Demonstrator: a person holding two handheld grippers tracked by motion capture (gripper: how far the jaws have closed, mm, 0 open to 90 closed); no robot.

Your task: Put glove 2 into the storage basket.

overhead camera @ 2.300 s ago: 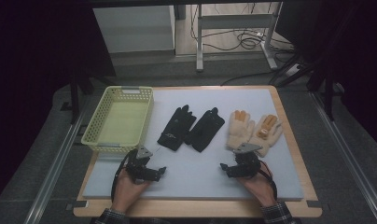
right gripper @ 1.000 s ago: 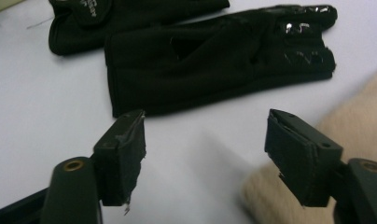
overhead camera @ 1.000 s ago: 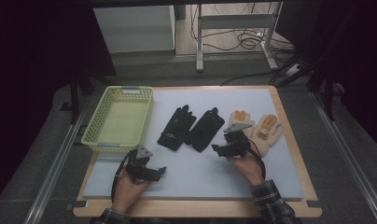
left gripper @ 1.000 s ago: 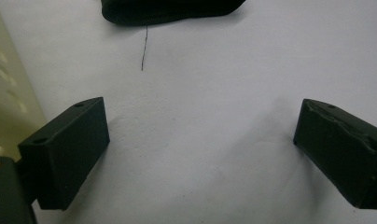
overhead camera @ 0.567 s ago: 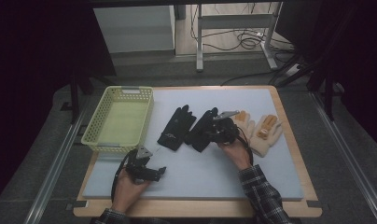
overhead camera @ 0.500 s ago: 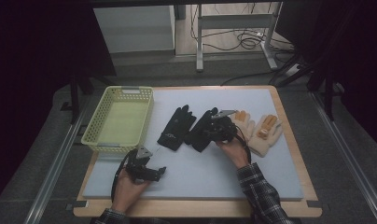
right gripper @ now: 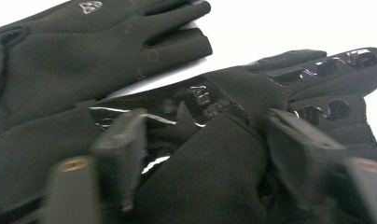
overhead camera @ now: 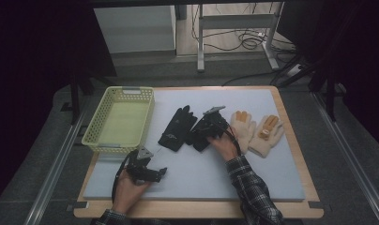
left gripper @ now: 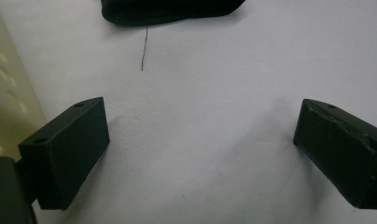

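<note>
Black glove (right gripper: pixel 214 154) | under right gripper (right gripper: pixel 205 140) | between parted jaws

Soft cloth gloves, matt mat, plastic basket.
You work over a black glove (right gripper: pixel 233 154) of matt fabric with glossy, shiny grip strips on its palm and fingers; the cream gloves (overhead camera: pixel 255 133) look knitted, the basket (overhead camera: pixel 119 119) pale perforated plastic, the mat (left gripper: pixel 210 116) smooth and matt.
</note>
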